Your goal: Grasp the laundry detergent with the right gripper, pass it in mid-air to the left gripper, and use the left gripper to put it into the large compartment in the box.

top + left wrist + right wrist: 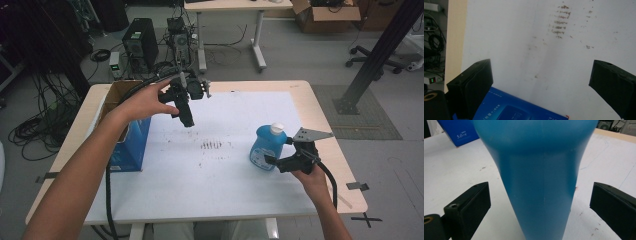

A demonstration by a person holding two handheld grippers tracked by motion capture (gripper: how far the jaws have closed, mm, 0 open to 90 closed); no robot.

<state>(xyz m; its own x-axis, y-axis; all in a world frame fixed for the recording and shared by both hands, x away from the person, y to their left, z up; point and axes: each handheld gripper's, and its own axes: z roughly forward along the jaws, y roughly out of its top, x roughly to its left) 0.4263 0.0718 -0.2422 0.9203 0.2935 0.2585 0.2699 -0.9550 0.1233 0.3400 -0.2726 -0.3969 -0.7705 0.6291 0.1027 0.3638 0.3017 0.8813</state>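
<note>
Blue bottle (266, 146) w/ white cap stands upright on the white table cover (225, 190), right of centre, near the front-right part of the table. Right gripper (278, 159) is at the bottle's base, jaws spread wide; in the right gripper view the bottle sits between them w/ gaps on both sides, not pinched. Left gripper (186, 119) is held up over the table's back-left area, pointing down, jaws spread & holding nothing. Just beside it, a blue box (131, 145) stands at the left edge, open cardboard top. Dark smudges (211, 145) mark the cover mid-table.
</note>
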